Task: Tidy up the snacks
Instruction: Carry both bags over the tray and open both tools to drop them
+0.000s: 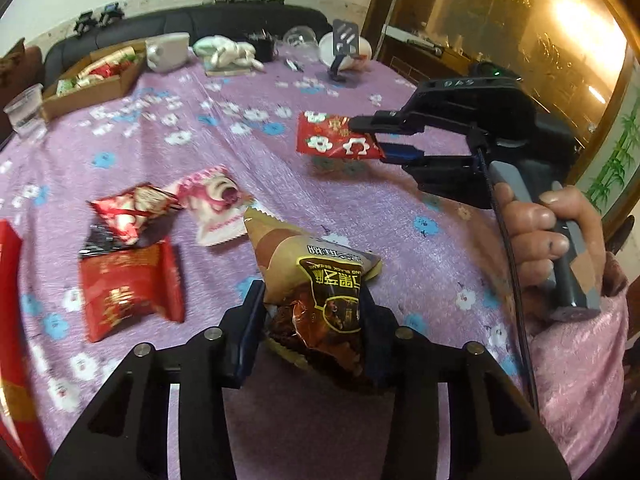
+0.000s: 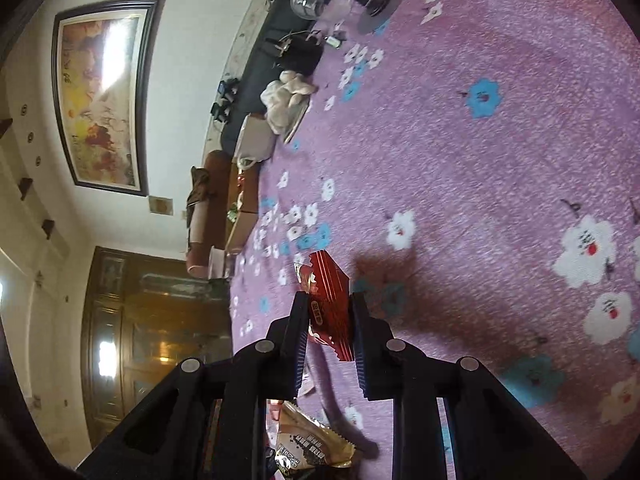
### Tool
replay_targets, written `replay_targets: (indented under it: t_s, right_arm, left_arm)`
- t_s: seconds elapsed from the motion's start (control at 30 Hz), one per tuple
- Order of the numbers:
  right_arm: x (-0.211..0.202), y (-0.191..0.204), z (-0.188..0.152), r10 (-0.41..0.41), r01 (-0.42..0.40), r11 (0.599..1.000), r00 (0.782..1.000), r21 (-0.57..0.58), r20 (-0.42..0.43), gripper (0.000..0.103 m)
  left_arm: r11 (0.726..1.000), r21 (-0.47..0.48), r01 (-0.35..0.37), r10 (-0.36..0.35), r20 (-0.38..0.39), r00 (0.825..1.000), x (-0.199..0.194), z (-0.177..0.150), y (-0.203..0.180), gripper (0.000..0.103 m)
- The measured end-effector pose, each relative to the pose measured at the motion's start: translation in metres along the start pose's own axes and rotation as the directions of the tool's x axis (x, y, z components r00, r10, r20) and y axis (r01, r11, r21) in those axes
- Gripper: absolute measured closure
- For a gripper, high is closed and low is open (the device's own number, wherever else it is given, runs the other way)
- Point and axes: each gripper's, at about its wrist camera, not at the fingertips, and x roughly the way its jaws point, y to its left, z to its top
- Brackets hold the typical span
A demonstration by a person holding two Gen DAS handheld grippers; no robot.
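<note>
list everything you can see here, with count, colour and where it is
brown-gold snack packet: 1, brown and gold, between the left gripper's pads
small red packet: 1, red with white flowers, pinched in the right gripper above the cloth
loose packets: about 3, red and pink-white, lying left of centre
cardboard box: 1, brown, far left, snacks inside
plastic cup: 1, clear, left edge
tablecloth: 1, purple with white and blue flowers
framed picture: 1, dark frame, on the wall
left gripper: 1, black, bottom centre
right gripper: 1, black, shut on the small red packet
hand: 1, holding the right gripper's handle, pink sleeve
</note>
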Motion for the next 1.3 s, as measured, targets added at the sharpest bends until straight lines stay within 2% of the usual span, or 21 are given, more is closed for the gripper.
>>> replay_targets:
  t_s: [0.27,0.43,0.5,0.7,0.87,1.1,1.3]
  right_arm:
    - [0.006,0.007,-0.005,0.018,-0.019,1.000,1.000,-0.022,-0.020,0.082]
    - [0.012,0.013,-0.009,0.023,-0.025,0.999,0.999,-0.038,-0.037,0.082]
    - [0.016,0.016,-0.012,0.032,-0.035,0.998,0.998,-0.044,-0.051,0.082]
    - [0.025,0.024,-0.024,0.074,-0.080,0.995,0.993,-0.062,-0.091,0.082]
    - [0.032,0.031,-0.032,0.109,-0.119,0.990,0.987,-0.074,-0.118,0.082]
    - [0.040,0.030,-0.036,0.101,-0.110,0.991,0.987,-0.069,-0.127,0.082]
    - [0.040,0.031,-0.038,0.144,-0.153,0.987,0.980,-0.056,-0.138,0.082]
  left_arm:
    - [0.998,0.016,-0.064,0.062,0.116,0.991,-0.054,-0.014,0.009,0.063]
    - [0.992,-0.037,-0.120,0.124,0.162,0.979,-0.088,-0.028,0.037,0.063]
    - [0.986,-0.075,-0.151,0.162,0.172,0.972,-0.102,-0.035,0.050,0.063]
    - [0.954,-0.164,-0.249,0.281,0.216,0.935,-0.140,-0.051,0.084,0.063]
    - [0.933,-0.206,-0.296,0.340,0.231,0.912,-0.157,-0.060,0.104,0.063]
    - [0.930,-0.224,-0.291,0.340,0.227,0.913,-0.159,-0.071,0.111,0.063]
    - [0.931,-0.228,-0.286,0.337,0.235,0.912,-0.161,-0.070,0.110,0.063]
